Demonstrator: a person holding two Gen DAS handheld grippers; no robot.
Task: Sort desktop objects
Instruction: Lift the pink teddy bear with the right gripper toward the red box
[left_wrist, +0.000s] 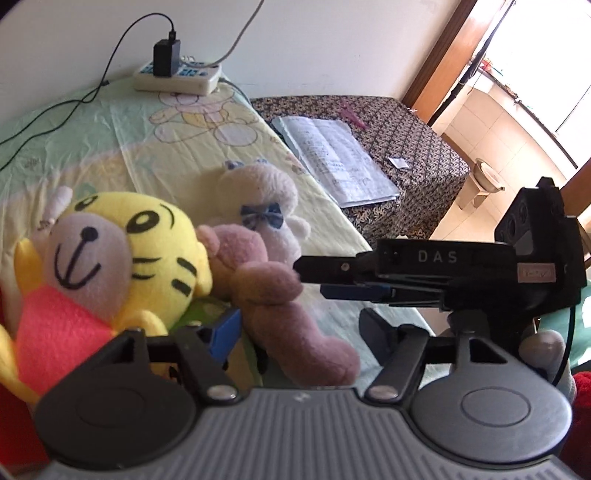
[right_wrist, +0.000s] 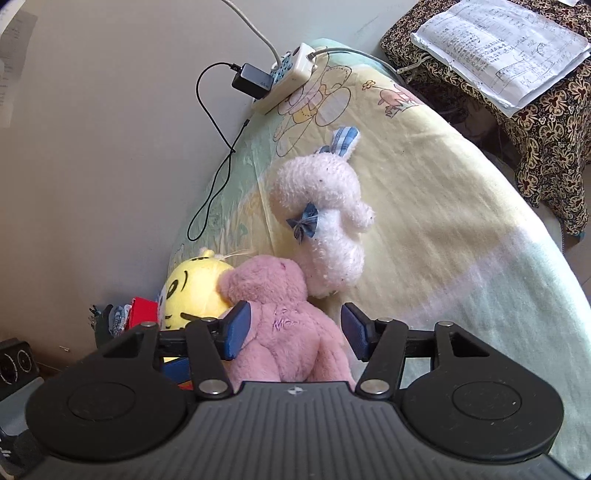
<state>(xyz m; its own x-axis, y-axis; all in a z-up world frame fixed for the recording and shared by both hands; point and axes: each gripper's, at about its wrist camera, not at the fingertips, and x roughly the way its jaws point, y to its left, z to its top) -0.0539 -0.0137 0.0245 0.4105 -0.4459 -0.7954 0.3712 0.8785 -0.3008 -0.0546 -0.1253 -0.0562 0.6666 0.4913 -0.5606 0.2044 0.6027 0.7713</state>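
Parts hiding behind toys and gripper bodies

The yellow tiger (right_wrist: 192, 291) is showing only part of its face behind the pink bear (right_wrist: 280, 314); the gripper body is covering the bear's legs, and stitched lettering is staying unreadable.

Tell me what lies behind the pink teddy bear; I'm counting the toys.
Behind the pink teddy bear lies a white plush bunny with a blue bow, and a yellow tiger plush leans beside it. Anything beneath them is covered.
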